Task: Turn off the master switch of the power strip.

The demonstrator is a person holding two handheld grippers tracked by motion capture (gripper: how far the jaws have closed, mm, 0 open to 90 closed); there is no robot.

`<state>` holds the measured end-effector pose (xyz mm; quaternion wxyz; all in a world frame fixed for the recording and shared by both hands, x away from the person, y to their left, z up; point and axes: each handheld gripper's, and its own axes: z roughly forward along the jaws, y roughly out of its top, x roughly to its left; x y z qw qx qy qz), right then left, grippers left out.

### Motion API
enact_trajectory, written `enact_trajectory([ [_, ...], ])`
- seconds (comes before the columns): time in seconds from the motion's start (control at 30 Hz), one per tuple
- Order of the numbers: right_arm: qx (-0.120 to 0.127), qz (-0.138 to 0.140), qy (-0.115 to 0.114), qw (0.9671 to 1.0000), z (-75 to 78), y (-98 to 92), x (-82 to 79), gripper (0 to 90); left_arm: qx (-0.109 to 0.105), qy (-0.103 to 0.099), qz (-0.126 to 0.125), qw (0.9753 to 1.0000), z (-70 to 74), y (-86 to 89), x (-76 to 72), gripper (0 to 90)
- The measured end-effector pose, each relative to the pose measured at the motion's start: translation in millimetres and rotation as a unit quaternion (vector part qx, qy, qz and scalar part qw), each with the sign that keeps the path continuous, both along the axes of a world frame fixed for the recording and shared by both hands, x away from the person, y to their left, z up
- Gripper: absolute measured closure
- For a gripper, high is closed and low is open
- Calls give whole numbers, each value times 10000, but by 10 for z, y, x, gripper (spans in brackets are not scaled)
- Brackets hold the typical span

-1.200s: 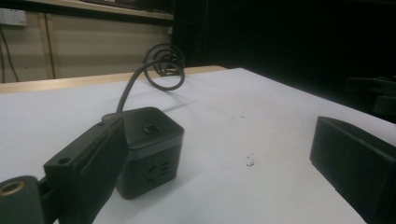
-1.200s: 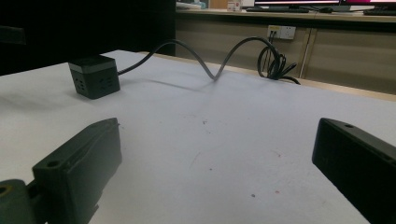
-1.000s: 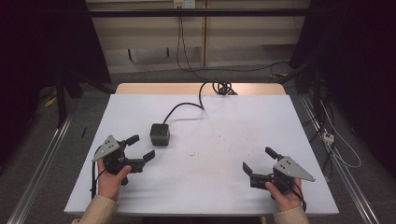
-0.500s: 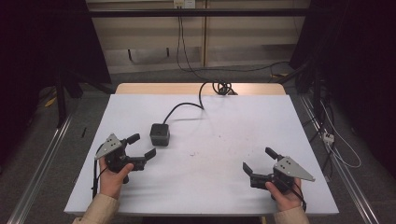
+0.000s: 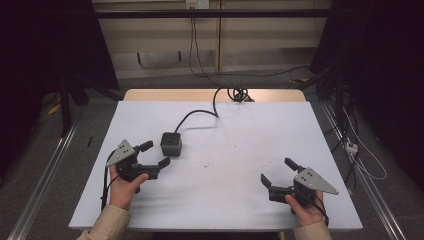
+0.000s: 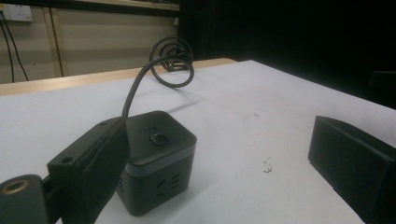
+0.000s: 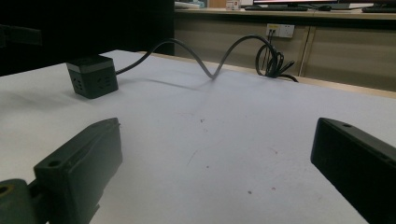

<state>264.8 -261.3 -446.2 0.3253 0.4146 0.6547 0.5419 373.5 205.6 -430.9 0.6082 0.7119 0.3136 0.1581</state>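
A dark grey cube-shaped power socket (image 5: 171, 143) sits left of the middle of the white table (image 5: 235, 150). Its black cable (image 5: 192, 116) runs back to a coil (image 5: 239, 93) at the far edge. My left gripper (image 5: 156, 153) is open just short of the cube, with nothing between its jaws. In the left gripper view the cube (image 6: 159, 163) stands close ahead, partly hidden behind the left jaw of my left gripper (image 6: 217, 140). My right gripper (image 5: 276, 170) is open near the front right. In the right gripper view my right gripper (image 7: 217, 140) faces bare table, and the cube (image 7: 92, 76) lies far off.
The table's wooden far edge (image 5: 210, 94) borders a wall with sockets (image 5: 196, 4) and hanging cords. Metal rails (image 5: 45, 175) run along both sides of the table on the floor. Cables (image 5: 360, 160) lie on the floor at the right.
My left gripper has crept slightly forward toward the cube. The right gripper and the cube have not moved.
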Motion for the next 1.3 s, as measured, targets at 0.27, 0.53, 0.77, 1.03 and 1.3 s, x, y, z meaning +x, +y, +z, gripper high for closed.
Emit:
enact_trajectory([
  [0.27,-7,0,-2,10000,0,-1,1,18,102,31,49,9999,21,-54,48,66],
  [0.53,-13,22,-5,10000,1,3,-1,19,50,128,130,9998,14,-78,85,104],
  [0.77,-22,28,-5,10000,0,5,-1,20,38,140,190,9997,19,-65,116,118],
  [1.03,-28,38,-4,10000,-2,6,0,21,68,118,200,9997,27,-79,146,124],
  [1.3,-28,39,-6,10000,0,6,-2,22,94,112,215,9997,29,-106,188,123],
])
